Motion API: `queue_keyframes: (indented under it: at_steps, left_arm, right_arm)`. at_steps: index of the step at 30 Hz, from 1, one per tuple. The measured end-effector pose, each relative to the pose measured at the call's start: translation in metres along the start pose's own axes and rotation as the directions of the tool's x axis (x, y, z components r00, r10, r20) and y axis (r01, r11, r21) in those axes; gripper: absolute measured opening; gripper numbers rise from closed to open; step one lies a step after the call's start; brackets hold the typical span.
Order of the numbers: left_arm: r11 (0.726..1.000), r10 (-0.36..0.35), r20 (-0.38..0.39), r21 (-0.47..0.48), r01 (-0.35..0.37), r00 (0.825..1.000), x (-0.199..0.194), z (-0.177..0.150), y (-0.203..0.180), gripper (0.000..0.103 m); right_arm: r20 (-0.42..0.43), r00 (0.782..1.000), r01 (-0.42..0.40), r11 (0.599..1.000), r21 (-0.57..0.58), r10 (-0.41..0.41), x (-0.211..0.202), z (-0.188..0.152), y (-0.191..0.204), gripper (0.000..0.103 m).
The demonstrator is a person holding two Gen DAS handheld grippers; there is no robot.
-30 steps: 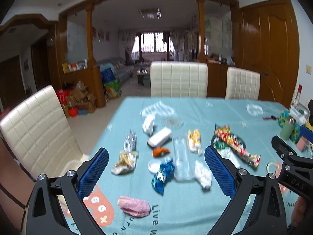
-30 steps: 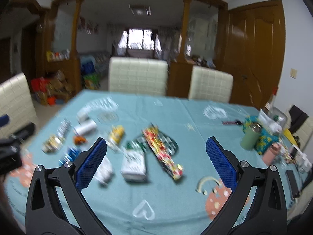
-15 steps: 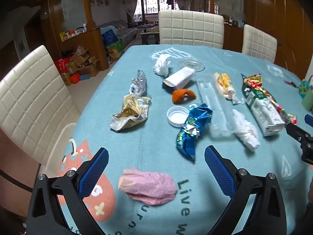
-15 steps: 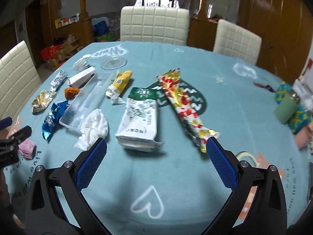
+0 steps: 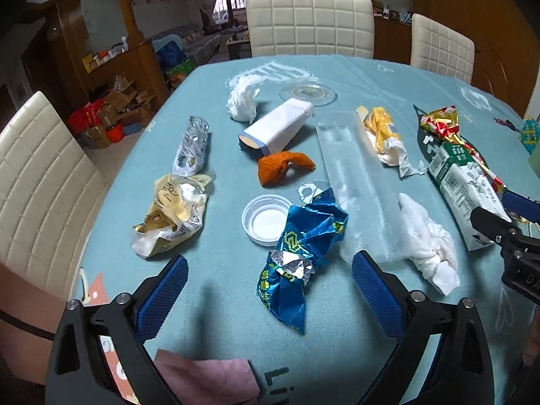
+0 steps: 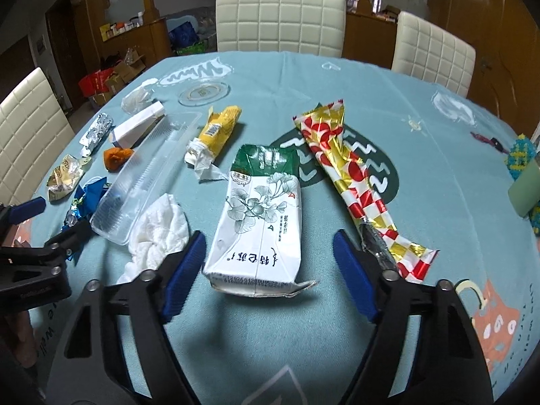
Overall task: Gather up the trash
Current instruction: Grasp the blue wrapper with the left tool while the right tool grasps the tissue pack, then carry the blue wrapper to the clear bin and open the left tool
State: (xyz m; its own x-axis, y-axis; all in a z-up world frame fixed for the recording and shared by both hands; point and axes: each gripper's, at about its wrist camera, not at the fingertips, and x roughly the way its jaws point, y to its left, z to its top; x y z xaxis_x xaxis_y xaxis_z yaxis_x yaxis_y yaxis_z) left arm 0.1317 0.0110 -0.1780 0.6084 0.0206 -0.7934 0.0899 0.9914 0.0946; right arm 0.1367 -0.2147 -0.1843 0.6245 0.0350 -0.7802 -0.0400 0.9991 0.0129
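Note:
Trash lies spread over the teal tablecloth. My left gripper hangs low over a crumpled blue wrapper. Its jaws are closing with the wrapper's lower half between them, and the pads stand clear of it. A pink wrapper lies under the gripper's frame. My right gripper straddles the near end of a flattened white and green carton. Its jaws are closing too, with a gap still left on each side. A white tissue touches the outside of its left finger.
Around these lie a white cap, a gold wrapper, silver foil, orange peel, a white box, a clear tray, a yellow wrapper and a red-gold wrapper. Cream chairs ring the table.
Both grippers have dropped toward the table and tipped downward, so the trash fills the views. Both sets of jaws have narrowed, the right ones more.

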Motion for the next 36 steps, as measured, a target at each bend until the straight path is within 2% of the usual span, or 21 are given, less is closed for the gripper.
queue_keyframes:
  at_steps: [1, 2, 4, 8, 14, 18, 21, 29, 36]
  left_arm:
    - [1.000, 0.000, -0.005, 0.001, 0.000, 1.000, 0.003, 0.000, 0.000, 0.072]
    - [1.000, -0.003, -0.014, 0.003, 0.003, 1.000, 0.005, -0.001, 0.000, 0.064]
    - [0.999, -0.041, -0.044, -0.005, 0.041, 0.998, 0.011, -0.003, 0.002, 0.040]
    - [0.997, -0.072, -0.018, -0.013, 0.072, 0.997, 0.002, -0.005, 0.010, 0.037]
    - [0.994, -0.078, 0.085, -0.066, 0.084, 0.993, -0.032, -0.003, 0.042, 0.037]
    - [0.991, -0.030, 0.128, -0.124, 0.046, 0.991, -0.049, -0.003, 0.075, 0.037]
    - [0.987, -0.003, 0.130, -0.162, 0.024, 0.992, -0.054, -0.011, 0.096, 0.037]
    - [0.967, 0.089, 0.124, -0.247, -0.056, 0.988, -0.072, -0.046, 0.155, 0.037]
    - [0.931, 0.190, 0.103, -0.334, -0.146, 0.976, -0.084, -0.079, 0.219, 0.037]
  right_arm:
    - [-0.009, 1.000, -0.009, 1.000, 0.006, 0.009, 0.003, 0.000, -0.002, 0.055]
    - [-0.020, 1.000, -0.022, 1.000, 0.015, 0.022, 0.005, 0.000, -0.003, 0.052]
    - [-0.019, 0.999, -0.037, 0.999, 0.028, 0.038, 0.006, 0.000, -0.005, 0.051]
    - [0.011, 1.000, -0.018, 0.999, 0.031, 0.018, 0.002, 0.000, -0.005, 0.051]
    - [0.066, 0.998, -0.015, 1.000, 0.013, 0.014, -0.022, 0.004, 0.005, 0.051]
    - [0.082, 0.996, -0.017, 1.000, -0.018, 0.019, -0.035, 0.004, 0.021, 0.051]
    - [0.092, 0.995, -0.020, 0.998, -0.053, 0.024, -0.043, 0.004, 0.040, 0.051]
    - [0.102, 0.990, -0.077, 0.980, -0.182, 0.096, -0.055, 0.009, 0.118, 0.051]
    - [0.090, 0.979, -0.144, 0.935, -0.325, 0.182, -0.059, 0.012, 0.205, 0.051]
